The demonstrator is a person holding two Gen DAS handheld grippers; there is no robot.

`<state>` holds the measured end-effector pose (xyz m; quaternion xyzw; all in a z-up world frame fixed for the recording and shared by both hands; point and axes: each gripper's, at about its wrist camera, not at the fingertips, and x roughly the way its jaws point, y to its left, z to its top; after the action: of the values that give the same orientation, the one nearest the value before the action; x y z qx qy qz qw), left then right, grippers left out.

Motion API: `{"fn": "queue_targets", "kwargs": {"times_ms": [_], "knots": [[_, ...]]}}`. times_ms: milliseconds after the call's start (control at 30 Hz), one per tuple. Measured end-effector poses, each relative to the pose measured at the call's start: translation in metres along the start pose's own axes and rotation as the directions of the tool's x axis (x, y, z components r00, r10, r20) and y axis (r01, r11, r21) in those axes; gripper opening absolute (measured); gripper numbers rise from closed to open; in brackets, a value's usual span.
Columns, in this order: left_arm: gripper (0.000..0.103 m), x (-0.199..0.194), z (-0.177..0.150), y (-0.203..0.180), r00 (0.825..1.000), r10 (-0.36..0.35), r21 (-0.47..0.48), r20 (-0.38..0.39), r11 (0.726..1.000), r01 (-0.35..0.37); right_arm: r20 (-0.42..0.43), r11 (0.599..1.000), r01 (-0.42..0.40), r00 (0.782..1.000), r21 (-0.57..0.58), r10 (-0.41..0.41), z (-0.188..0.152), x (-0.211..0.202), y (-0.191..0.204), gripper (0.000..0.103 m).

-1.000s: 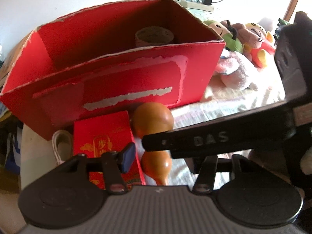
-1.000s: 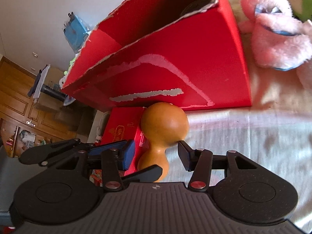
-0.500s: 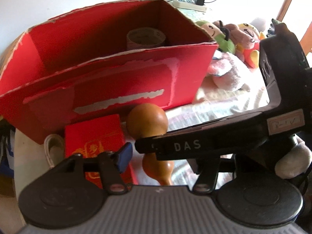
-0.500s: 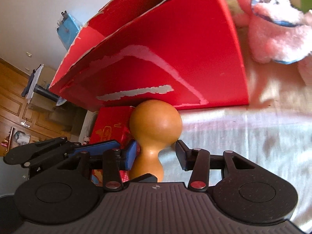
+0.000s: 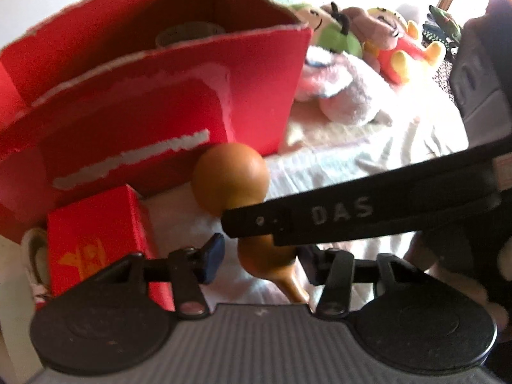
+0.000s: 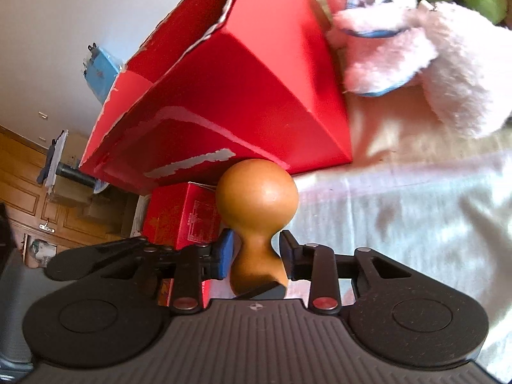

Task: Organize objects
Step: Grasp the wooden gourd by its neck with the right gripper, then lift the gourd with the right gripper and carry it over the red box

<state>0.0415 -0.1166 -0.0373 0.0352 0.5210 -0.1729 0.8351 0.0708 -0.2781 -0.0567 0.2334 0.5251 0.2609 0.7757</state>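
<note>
one gourd (image 6: 256, 198), two red boxes; big box (image 5: 166, 102) holds a tape roll (image 5: 188, 33); right gripper (image 6: 256, 256) closing around gourd's neck, left gripper (image 5: 259, 257) spread round it

Home bedroom: plush toys (image 5: 348, 92), bedsheet (image 6: 400, 211)

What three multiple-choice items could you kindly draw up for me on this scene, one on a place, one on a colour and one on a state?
1. Where does the gourd rest?
A) inside the big red box
B) on the cloth in front of that box
C) hanging from a hook

2. What colour is the small box beside the gourd?
A) blue
B) green
C) red

3. In what state is the big red box?
A) open at the top
B) sealed with a lid
C) folded flat

Answers: 1 B, the gourd lies on the cloth against the box's front wall; 2 C, its faces are red with gold print; 3 A, the torn rim shows the inside.
</note>
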Motion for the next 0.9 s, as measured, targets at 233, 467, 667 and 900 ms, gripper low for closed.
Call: {"fn": "queue_targets", "kwargs": {"times_ms": [233,467,667,900], "knots": [[0.040,0.014,0.001,0.004,1.000,-0.008,-0.028,-0.017,1.000,0.008,-0.016,1.000,-0.015,1.000,-0.004,0.015,0.001,0.008,0.007,0.036],[0.038,0.010,-0.001,0.003,1.000,0.018,-0.028,-0.013,0.999,-0.018,-0.044,0.998,-0.053,0.998,0.042,0.054,0.004,0.021,0.010,0.037],[0.038,0.004,-0.004,-0.003,1.000,0.020,-0.013,0.004,1.000,-0.020,-0.049,0.996,-0.073,0.996,0.049,0.075,0.003,0.013,0.010,0.034],[0.038,-0.009,-0.004,-0.018,0.999,-0.015,0.032,0.030,0.999,0.014,-0.017,0.996,-0.081,0.996,0.045,0.082,0.000,-0.004,0.012,0.034]]}}
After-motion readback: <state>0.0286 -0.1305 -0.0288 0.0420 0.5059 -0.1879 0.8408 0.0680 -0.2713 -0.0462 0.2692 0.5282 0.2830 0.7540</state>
